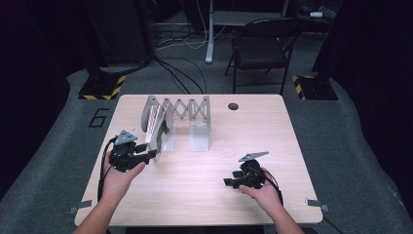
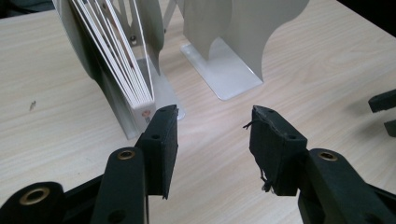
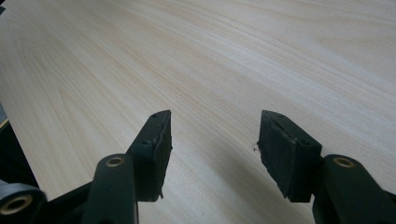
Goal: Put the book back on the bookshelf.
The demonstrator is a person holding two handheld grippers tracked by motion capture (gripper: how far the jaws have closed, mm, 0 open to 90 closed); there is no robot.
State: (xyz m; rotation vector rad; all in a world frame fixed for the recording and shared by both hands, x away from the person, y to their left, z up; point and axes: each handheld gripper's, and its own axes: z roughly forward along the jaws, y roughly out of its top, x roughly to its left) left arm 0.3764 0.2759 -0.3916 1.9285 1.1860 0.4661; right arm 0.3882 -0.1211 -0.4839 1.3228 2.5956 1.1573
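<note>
Book [image 2: 140, 88] cover hidden, rack [image 1: 181, 113] half-occluded

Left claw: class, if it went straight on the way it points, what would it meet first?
Probably the thin book standing in the metal rack: the open left claw has one tip beside its corner. Its centre line points between the rack plates.

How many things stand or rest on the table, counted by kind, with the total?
Expandable bookend rack: 1
Stack of thin white books in the rack: 1
Handheld tongs: 2, left tongs and right tongs, both open
Total: 4
</note>
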